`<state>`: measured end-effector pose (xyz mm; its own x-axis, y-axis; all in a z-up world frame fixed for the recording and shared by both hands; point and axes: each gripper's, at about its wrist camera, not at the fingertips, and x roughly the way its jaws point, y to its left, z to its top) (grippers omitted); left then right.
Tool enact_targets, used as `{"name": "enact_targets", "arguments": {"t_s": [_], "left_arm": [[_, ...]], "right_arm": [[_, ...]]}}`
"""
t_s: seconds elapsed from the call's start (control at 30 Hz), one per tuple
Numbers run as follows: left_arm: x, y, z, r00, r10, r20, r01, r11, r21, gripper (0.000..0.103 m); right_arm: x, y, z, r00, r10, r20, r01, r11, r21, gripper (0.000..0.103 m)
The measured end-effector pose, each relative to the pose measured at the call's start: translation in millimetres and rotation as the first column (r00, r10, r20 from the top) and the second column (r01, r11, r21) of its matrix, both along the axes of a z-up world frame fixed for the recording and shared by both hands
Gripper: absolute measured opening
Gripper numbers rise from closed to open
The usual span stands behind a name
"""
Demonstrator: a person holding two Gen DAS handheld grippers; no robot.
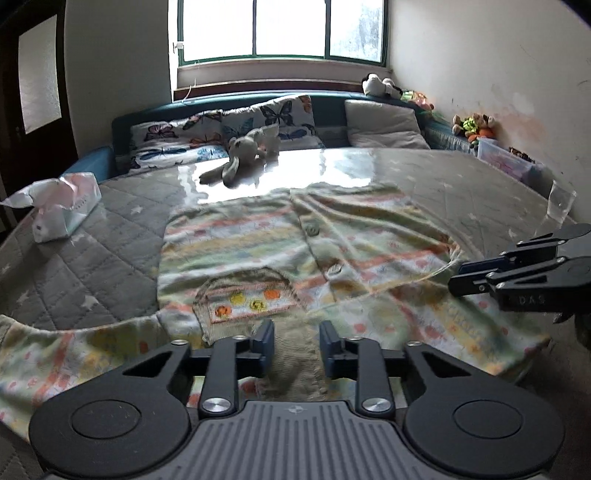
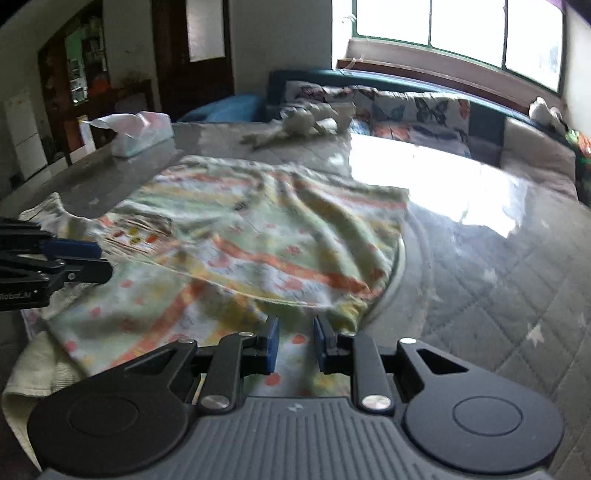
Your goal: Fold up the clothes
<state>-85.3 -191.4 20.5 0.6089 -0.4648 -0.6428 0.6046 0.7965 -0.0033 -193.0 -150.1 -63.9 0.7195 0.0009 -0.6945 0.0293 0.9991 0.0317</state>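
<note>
A quilted grey table [image 1: 122, 221] under a glossy clear cover is filling a room with a bright window [image 1: 280, 29] behind it, and a sofa with butterfly cushions [image 1: 229, 125] is running along its far side. The striped knitted cardigan [image 1: 258, 236] is lying spread on the near half of the table, nearer than the plush toy [image 1: 243, 151] and to the right of the tissue pack [image 1: 62, 210], with its button placket and small pocket facing up. Its right side is looking folded in over the body, a diagonal edge crossing the front, while the sleeve on the left is trailing flat along the table's near edge. The left gripper [image 1: 297, 345] is hovering at the near edge, over the grey ribbed band, jaws parted narrowly with nothing between them. The right gripper [image 2: 295, 341] is hovering over the cardigan's near right corner, jaws likewise slightly apart and gripping nothing. By my judgement the fold is partway along: one side in, the left sleeve and a final halving left.
</note>
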Motion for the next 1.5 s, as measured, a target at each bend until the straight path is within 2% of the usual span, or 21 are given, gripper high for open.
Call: {"name": "enact_targets", "arguments": {"t_s": [0.17, 0.27, 0.47, 0.53, 0.57, 0.7, 0.77, 0.83, 1.0, 1.1, 1.23, 1.37, 1.5], "left_arm": [[0.4, 1.8, -4.1, 1.000, -0.010, 0.009, 0.010, 1.000, 0.009, 0.023], [0.1, 6.7, -2.1, 1.000, 0.000, -0.003, 0.000, 1.000, -0.019, 0.025], [4.5, 44.0, 6.2, 0.993, 0.119, -0.006, -0.119, 0.992, -0.028, 0.027], [6.2, 57.0, 8.9, 0.987, 0.161, -0.006, -0.161, 0.987, -0.029, 0.044], [7.0, 63.5, 10.2, 0.983, 0.181, -0.007, -0.181, 0.983, -0.030, 0.046], [10.2, 89.4, 15.6, 0.965, 0.263, -0.008, -0.263, 0.964, -0.033, 0.060], [13.5, 104.8, 15.6, 0.951, 0.309, -0.009, -0.309, 0.950, -0.035, 0.063], [16.6, 120.3, 15.2, 0.933, 0.359, 0.001, -0.359, 0.933, -0.031, 0.070], [25.1, 155.7, 14.8, 0.887, 0.461, 0.008, -0.461, 0.887, -0.030, 0.072], [29.1, 174.5, 14.3, 0.859, 0.512, 0.009, -0.512, 0.859, -0.029, 0.072], [38.2, 199.4, 11.9, 0.804, 0.594, 0.002, -0.594, 0.804, -0.035, 0.072], [52.1, 221.2, 6.5, 0.749, 0.661, -0.030, -0.662, 0.748, -0.042, 0.071], [63.6, 234.3, 2.9, 0.727, 0.684, -0.063, -0.687, 0.725, -0.052, 0.062]], "right_arm": [[-7.0, 1.4, 6.5, 1.000, 0.010, 0.018, -0.010, 1.000, -0.001, 0.021], [-7.5, 2.6, 1.8, 1.000, 0.013, 0.004, -0.013, 1.000, -0.007, 0.021], [-14.4, 18.1, 11.1, 0.999, 0.037, 0.023, -0.037, 0.999, 0.010, 0.021], [-15.6, 32.2, 15.9, 0.996, 0.086, 0.034, -0.086, 0.996, 0.000, 0.023], [-16.1, 39.6, 18.2, 0.993, 0.110, 0.040, -0.110, 0.994, -0.004, 0.027], [-11.2, 69.2, 21.9, 0.980, 0.189, 0.058, -0.189, 0.982, -0.008, 0.029], [-5.9, 81.9, 20.7, 0.975, 0.215, 0.057, -0.215, 0.977, -0.003, 0.033], [-2.2, 94.6, 17.5, 0.968, 0.243, 0.054, -0.243, 0.970, -0.007, 0.033], [2.0, 124.8, 5.4, 0.951, 0.309, 0.019, -0.307, 0.949, -0.067, 0.036], [-1.4, 134.6, 10.0, 0.944, 0.329, 0.033, -0.322, 0.938, -0.130, 0.036], [-2.1, 142.5, 16.7, 0.934, 0.353, 0.058, -0.345, 0.932, -0.114, 0.037], [1.0, 149.2, 6.7, 0.930, 0.367, 0.026, -0.362, 0.925, -0.113, 0.037], [-1.9, 144.6, 13.2, 0.934, 0.356, 0.045, -0.350, 0.931, -0.100, 0.037]]}}
